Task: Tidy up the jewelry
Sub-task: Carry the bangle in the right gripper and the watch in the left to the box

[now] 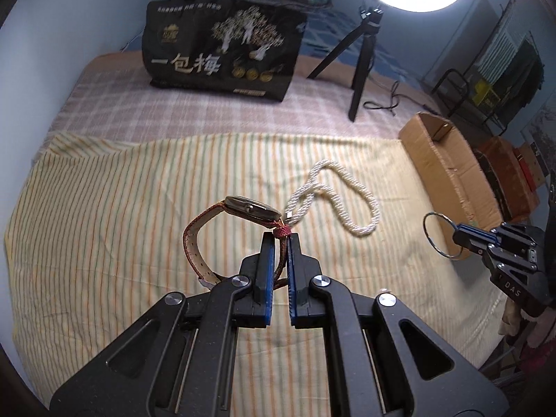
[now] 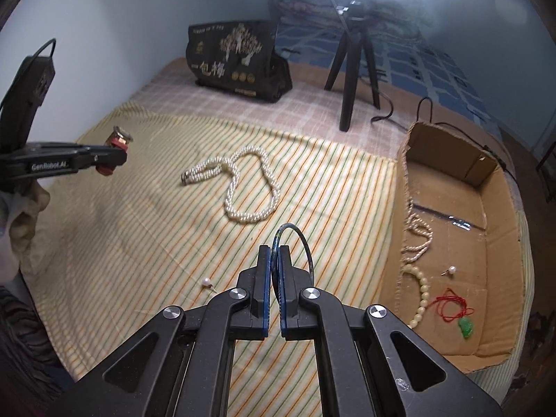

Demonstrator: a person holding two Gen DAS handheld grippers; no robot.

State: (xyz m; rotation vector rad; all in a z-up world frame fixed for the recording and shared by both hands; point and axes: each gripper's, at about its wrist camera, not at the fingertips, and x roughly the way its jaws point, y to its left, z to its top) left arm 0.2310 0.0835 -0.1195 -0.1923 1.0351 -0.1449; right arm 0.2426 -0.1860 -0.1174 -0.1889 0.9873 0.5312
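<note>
Left gripper (image 1: pixel 280 239) clamped tight on the red woven strap of a dark-faced wristwatch (image 1: pixel 243 215), watch lifted clear of the yellow striped cloth (image 1: pixel 121 208). Right gripper (image 2: pixel 275 253) pinched fully closed on a thin metal bangle ring (image 2: pixel 299 239), also off the cloth. Just ahead of both tools: white multi-strand pearl necklace (image 2: pixel 243 187) lying looped on the cloth, nothing touching it. Small loose pearl stud (image 2: pixel 207 282) sits left of the right gripper's fingers. Open brown cardboard box (image 2: pixel 451 160) to the right of the right gripper, already holding pearl strands, a cream bead bracelet (image 2: pixel 422 295), a pearl stud and a green pendant on red cord (image 2: pixel 465 326). Beyond: black printed bag (image 1: pixel 222 48), black tripod (image 1: pixel 358 62) under a ring light.
</note>
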